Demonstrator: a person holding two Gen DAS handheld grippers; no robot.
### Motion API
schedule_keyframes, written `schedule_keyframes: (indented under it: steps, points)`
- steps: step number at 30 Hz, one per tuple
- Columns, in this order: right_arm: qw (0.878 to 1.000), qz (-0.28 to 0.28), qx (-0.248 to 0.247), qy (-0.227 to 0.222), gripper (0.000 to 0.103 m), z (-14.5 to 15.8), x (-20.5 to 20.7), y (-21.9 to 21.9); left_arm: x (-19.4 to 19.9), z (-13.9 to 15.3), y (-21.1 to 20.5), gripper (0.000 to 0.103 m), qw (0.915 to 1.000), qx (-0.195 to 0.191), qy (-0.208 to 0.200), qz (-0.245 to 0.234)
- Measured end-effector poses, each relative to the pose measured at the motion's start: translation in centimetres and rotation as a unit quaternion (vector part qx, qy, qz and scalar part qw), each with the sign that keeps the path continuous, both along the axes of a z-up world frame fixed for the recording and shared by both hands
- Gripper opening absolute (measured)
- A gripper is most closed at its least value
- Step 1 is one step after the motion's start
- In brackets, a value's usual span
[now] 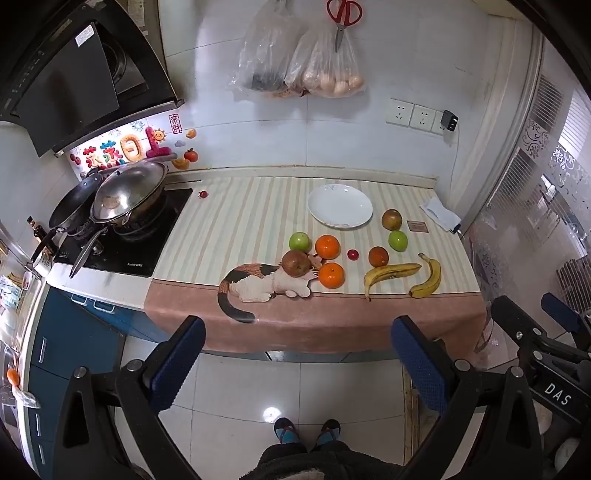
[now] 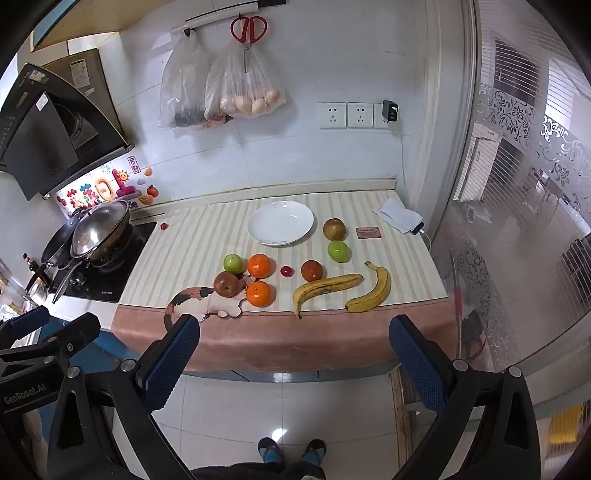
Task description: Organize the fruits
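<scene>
The counter cloth (image 2: 280,343) carries ten fruits: two bananas (image 2: 325,286), two oranges (image 2: 260,266), two green apples (image 2: 233,263), three brownish-red round fruits (image 2: 226,284) and one small red fruit (image 2: 286,271), all lying in front of or beside one empty white plate (image 2: 280,223). The left gripper (image 1: 297,360) and right gripper (image 2: 293,354) both hang short of the counter edge, jaws spread wide apart with nothing between them.

bananas: 2 (image 2: 325,286) (image 2: 373,291)
oranges: 2 (image 2: 259,266) (image 2: 259,294)
green apples: 2 (image 2: 233,263) (image 2: 338,251)
brownish round fruits: 3 (image 2: 226,284) (image 2: 312,270) (image 2: 334,229)
small red fruits: 2 (image 2: 286,271) (image 2: 163,226)
white plates: 1 (image 2: 258,225)
pans on stove: 2 (image 2: 103,229) (image 2: 55,243)
hanging plastic bags: 2 (image 2: 181,85) (image 2: 243,85)
red scissors: 1 (image 2: 248,33)
</scene>
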State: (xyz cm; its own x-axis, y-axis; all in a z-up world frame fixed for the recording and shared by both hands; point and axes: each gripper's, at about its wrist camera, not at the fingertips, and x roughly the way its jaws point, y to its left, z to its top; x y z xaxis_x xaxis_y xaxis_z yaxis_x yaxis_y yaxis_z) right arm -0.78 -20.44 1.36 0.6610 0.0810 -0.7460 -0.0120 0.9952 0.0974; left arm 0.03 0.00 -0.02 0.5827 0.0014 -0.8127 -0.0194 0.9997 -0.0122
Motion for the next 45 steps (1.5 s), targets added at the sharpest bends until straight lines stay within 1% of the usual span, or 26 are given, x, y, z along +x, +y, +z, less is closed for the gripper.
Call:
schedule_keyframes:
  steps: [2, 15, 18, 21, 24, 28, 45]
  points:
    - [1.000, 0.000, -0.007, 0.006, 0.103, 0.0, 0.1, 0.1, 0.0, 0.0, 0.0, 0.103, 1.0000, 0.000, -0.004, 0.000]
    - [1.000, 0.002, -0.008, -0.002, 0.103, 0.7, -0.6, 0.4, 0.0, 0.0, 0.0, 0.103, 1.0000, -0.003, -0.008, 0.001]
    - [1.000, 0.000, -0.005, 0.000, 0.103, 0.7, -0.7, 0.2, 0.4, -0.3, -2.0, 0.103, 0.9999, -0.001, -0.011, 0.001]
    - [1.000, 0.001, -0.004, 0.000, 0.103, 0.6, -0.6, 0.2, 0.3, -0.1, -2.1, 0.103, 0.9999, -0.001, -0.012, 0.000]
    - [1.000, 0.001, -0.006, 0.000, 0.103, 0.6, -0.6, 0.3, 0.0, 0.5, -1.5, 0.103, 0.9999, -0.003, -0.011, -0.002]
    - [1.000, -0.001, -0.004, -0.001, 0.103, 0.7, -0.6, 0.2, -0.1, 0.7, -1.2, 0.103, 0.9999, -0.004, -0.012, -0.003]
    - [1.000, -0.001, -0.001, -0.006, 0.103, 1.2, -1.5, 0.2, 0.0, 0.8, -1.4, 0.103, 0.9999, -0.003, -0.012, -0.002]
